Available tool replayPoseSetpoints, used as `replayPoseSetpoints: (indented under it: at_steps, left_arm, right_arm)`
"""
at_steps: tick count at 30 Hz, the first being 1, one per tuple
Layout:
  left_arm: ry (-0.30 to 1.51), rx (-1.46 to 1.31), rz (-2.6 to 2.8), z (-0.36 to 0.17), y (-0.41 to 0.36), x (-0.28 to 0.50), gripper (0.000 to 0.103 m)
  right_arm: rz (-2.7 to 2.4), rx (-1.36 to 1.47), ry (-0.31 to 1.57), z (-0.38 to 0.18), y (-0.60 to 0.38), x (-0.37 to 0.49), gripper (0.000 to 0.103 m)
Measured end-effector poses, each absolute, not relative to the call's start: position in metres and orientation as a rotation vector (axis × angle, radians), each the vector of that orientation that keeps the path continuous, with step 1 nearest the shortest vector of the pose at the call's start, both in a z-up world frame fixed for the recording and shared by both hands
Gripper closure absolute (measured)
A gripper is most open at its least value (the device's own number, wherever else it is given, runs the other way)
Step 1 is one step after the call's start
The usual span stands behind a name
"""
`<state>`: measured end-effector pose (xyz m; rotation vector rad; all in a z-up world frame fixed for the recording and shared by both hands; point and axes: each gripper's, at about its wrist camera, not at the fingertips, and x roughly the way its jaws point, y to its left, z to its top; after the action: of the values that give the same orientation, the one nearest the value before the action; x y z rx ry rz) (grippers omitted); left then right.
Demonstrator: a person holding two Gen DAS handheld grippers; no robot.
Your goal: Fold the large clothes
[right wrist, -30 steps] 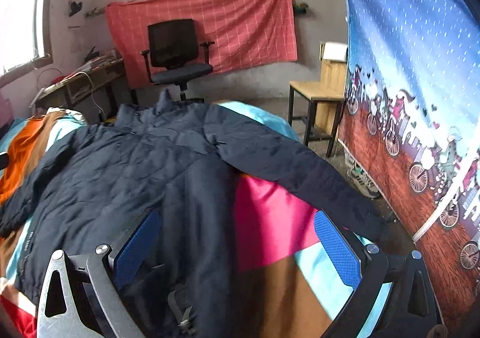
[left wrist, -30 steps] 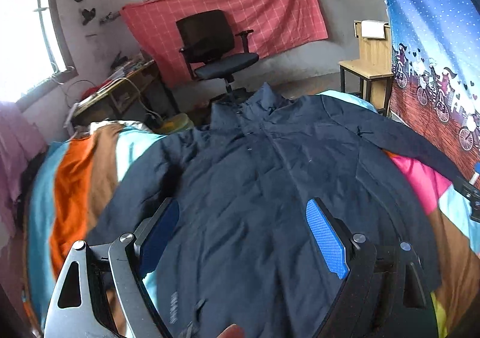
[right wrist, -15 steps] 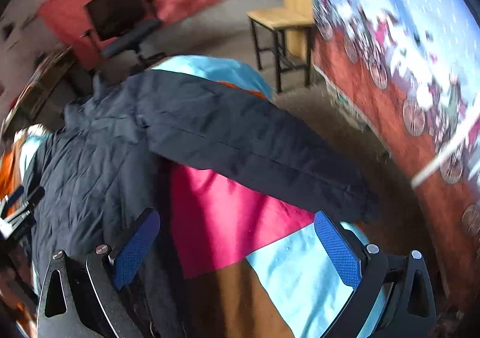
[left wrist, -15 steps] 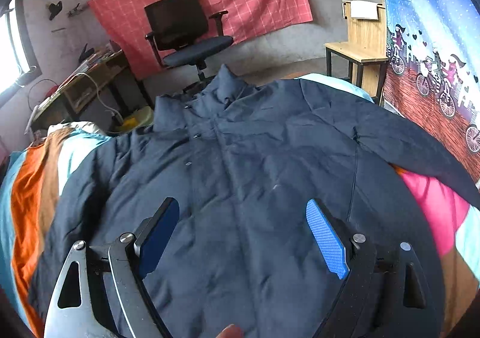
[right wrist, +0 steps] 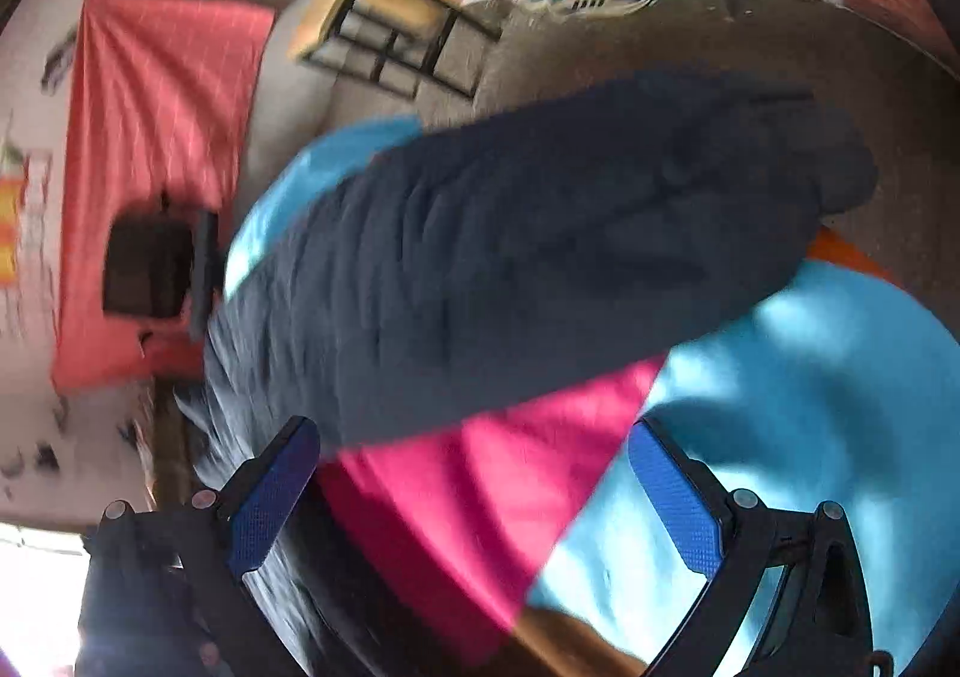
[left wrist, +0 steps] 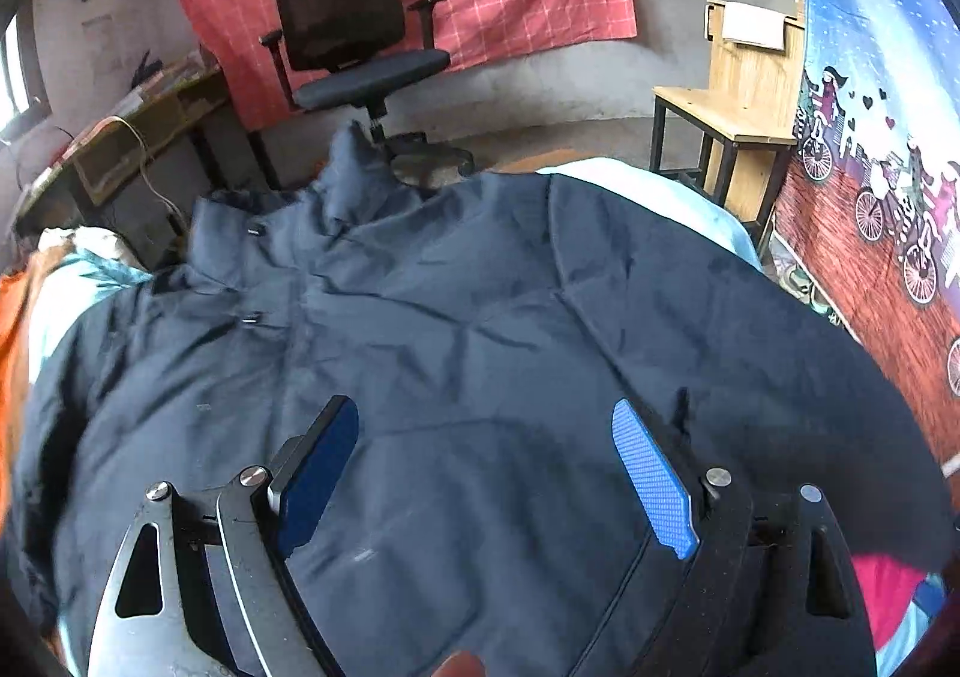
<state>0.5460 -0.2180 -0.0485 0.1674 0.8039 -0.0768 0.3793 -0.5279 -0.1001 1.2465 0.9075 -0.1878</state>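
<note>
A dark navy padded jacket (left wrist: 456, 329) lies spread front up on a bed, its collar toward the far end. My left gripper (left wrist: 486, 425) hangs open just above the jacket's chest, nothing between its blue pads (left wrist: 651, 479). In the right wrist view the picture is rolled and blurred: the jacket's sleeve (right wrist: 540, 257) stretches across the bed, its cuff (right wrist: 834, 179) at the bed's edge. My right gripper (right wrist: 474, 467) stands open over the pink and blue bedcover (right wrist: 480, 527) just short of the sleeve, with nothing held.
The bed carries a patchwork cover of blue, pink, orange and brown. Beyond its far end stand a black office chair (left wrist: 354, 35), a cluttered desk (left wrist: 120, 137) and a wooden chair (left wrist: 738, 101). A printed curtain (left wrist: 876, 137) hangs along the right side.
The left gripper has come forward and lower over the jacket's chest. The right gripper has swung out to the sleeve, sunk toward the bed and rolled strongly. Both stay open.
</note>
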Motion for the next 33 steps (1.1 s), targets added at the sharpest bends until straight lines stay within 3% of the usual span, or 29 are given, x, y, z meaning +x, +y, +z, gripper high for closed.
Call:
replayPoseSetpoints:
  at_steps: [7,10,12,18,26,33]
  left_arm:
    - [0.875,0.278,-0.026,-0.096,-0.246,0.572,0.02]
    - [0.902,0.334,-0.01,-0.114,-0.248,0.574,0.02]
    - [0.921,0.321,0.001,-0.119,-0.243,0.579,0.012]
    - [0.969,0.17,-0.044,-0.114,-0.208,0.582,0.009]
    - [0.9,0.16,-0.079,-0.066,-0.134,0.535,0.009]
    - [0.92,0.138,0.025,-0.038,-0.051,0.464,0.009]
  right_arm:
    - [-0.303,1.42,0.757,-0.109,-0.561,0.385,0.003]
    - [-0.386,1.463,0.748,-0.117,-0.564,0.383,0.026]
    - [-0.444,1.466,0.757,-0.119,-0.568,0.381,0.056]
    - [-0.476,1.302,0.752,-0.095,-0.566,0.395,0.087]
    - [-0.419,0.813,0.558,0.019,-0.523,0.405,0.092]
    - [-0.212,0.354,0.317,0.121,-0.397,0.426,0.092]
